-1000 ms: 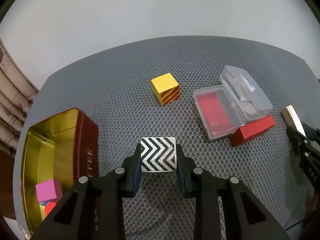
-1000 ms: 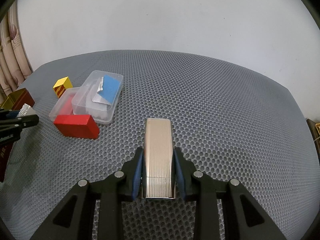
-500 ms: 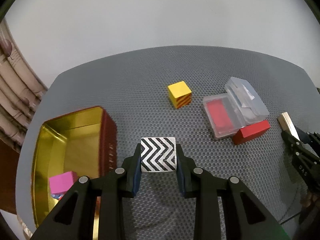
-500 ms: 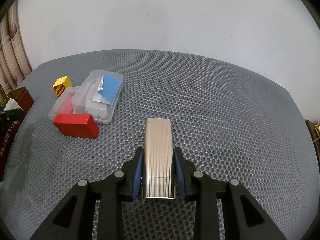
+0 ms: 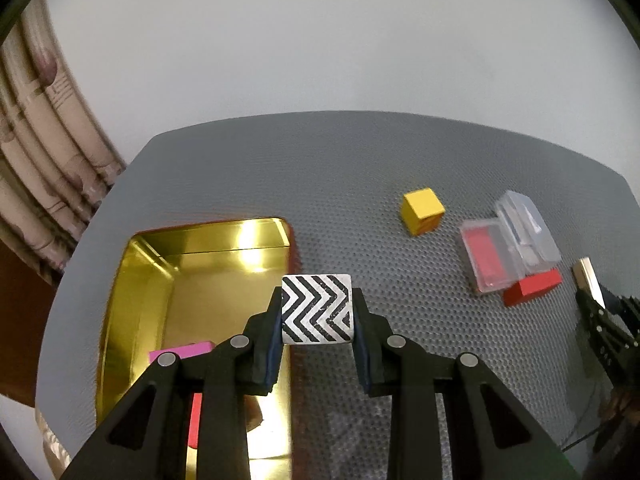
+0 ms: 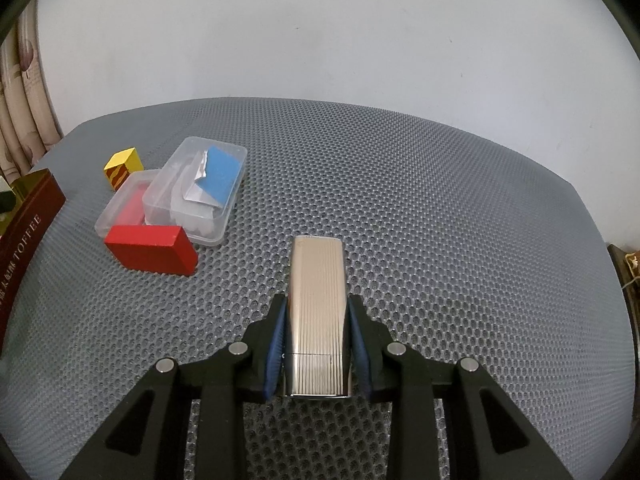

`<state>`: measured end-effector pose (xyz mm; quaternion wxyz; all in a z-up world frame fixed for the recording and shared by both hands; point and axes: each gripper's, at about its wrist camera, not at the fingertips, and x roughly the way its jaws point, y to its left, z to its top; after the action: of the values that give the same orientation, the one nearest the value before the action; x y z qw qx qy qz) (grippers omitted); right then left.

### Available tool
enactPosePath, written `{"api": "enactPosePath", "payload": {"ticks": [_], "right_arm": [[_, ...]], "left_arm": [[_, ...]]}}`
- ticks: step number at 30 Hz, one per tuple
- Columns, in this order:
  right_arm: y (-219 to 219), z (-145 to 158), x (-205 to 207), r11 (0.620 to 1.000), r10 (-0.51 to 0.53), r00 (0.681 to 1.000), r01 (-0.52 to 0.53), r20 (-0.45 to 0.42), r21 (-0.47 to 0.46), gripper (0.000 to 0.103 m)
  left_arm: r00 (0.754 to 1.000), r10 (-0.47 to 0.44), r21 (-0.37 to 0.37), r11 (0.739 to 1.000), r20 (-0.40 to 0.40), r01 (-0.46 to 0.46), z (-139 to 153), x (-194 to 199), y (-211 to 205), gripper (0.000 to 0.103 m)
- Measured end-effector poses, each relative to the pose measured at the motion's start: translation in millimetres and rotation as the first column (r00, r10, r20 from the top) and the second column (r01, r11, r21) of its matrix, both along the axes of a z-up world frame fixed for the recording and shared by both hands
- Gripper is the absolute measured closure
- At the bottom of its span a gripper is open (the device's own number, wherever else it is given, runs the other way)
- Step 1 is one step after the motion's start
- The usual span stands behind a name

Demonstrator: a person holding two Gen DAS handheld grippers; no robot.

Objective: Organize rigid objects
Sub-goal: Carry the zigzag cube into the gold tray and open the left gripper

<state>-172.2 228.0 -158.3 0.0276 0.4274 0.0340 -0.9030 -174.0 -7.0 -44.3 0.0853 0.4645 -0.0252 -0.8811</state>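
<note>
Grey honeycomb mesh covers the worktop (image 6: 420, 208), with a plain pale wall behind it and folds of curtain (image 5: 44, 152) along the left edge of both views. My left gripper (image 5: 317, 309) has its jaws pinching a black-and-white chevron cube (image 5: 317, 307) at the centre of the left wrist view, clear of the mesh and hanging over the right-hand wall of the gold-lined tin (image 5: 160, 280), which fills the lower left of that frame. Inside the tin a pink block (image 5: 182, 350) lies at the near end, and something red shows beside it, half hidden by my own finger, possibly another block. A yellow cube (image 5: 422, 210) sits alone on the mesh at centre right. Further right lies an open clear plastic case (image 5: 506, 252) with a red insert, and a red block (image 5: 530, 286) touches its near corner.

My right gripper (image 6: 318, 328) has its jaws pressed on the sides of a ribbed metal lighter (image 6: 318, 312), low in the centre of the right wrist view and pointing away from me. From that side the case (image 6: 192, 196) is at the upper left, a blue card in its lid half, the red block (image 6: 152, 250) against its near end, the yellow cube (image 6: 124, 168) behind it, and the tin's dark red wall (image 6: 24, 236) reading TOFFEE at the far left edge
</note>
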Motion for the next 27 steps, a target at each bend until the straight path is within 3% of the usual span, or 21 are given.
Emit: {"api": "enactPosePath", "payload": {"ticks": [15, 27], "right_arm": [[-4, 1, 3, 1.000, 0.002, 1.000, -0.002, -0.002, 0.015, 0.073], [-3, 0, 3, 1.000, 0.001, 1.000, -0.001, -0.002, 0.019, 0.073]], "left_arm": [[0.989, 0.142, 0.048, 0.988, 0.032, -0.144, -2, -9, -68, 0.076], [0.966, 0.233, 0.085, 0.966, 0.110, -0.243, -29, -27, -113, 0.076]]}}
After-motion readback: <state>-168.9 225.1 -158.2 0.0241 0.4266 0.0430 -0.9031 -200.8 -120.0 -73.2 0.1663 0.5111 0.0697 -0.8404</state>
